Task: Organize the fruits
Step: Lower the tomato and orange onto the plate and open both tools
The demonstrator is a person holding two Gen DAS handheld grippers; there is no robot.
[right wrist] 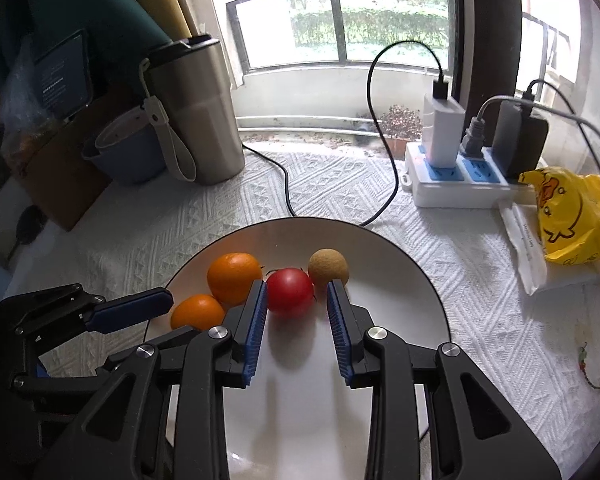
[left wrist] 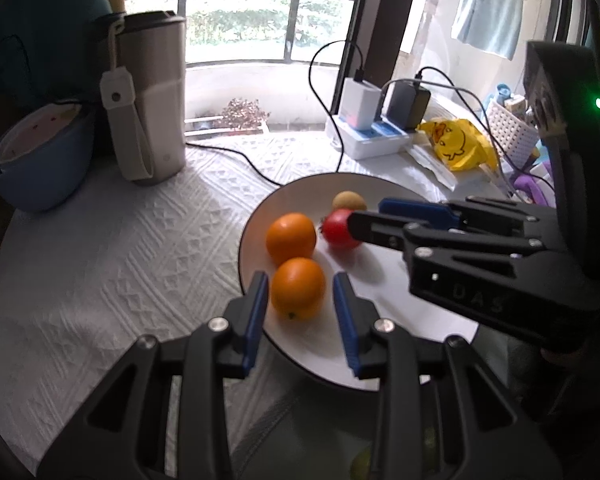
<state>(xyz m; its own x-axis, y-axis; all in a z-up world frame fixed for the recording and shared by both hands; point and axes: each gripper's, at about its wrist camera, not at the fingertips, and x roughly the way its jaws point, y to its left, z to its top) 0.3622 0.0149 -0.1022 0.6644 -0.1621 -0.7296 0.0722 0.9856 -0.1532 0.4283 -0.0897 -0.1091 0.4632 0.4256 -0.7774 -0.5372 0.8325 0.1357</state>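
My left gripper (left wrist: 300, 292) gapes around the near orange (left wrist: 298, 288) on the plate (left wrist: 380, 344); my right gripper (right wrist: 298, 300) gapes around the tomato (right wrist: 290, 291); only its view shows the phone (right wrist: 62, 76).

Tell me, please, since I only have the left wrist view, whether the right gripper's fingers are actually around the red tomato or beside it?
Observer: In the right wrist view the right gripper is open, with the red tomato between its fingertips and gaps on both sides.
Operator: Thank you. Is anything close behind the tomato?
Observer: A tan round fruit sits just behind it to the right on the white plate; I cannot tell whether they touch.
Operator: And is my left gripper near the nearer orange from that side?
Observer: Yes, one blue pad of the left gripper lies beside the nearer orange.
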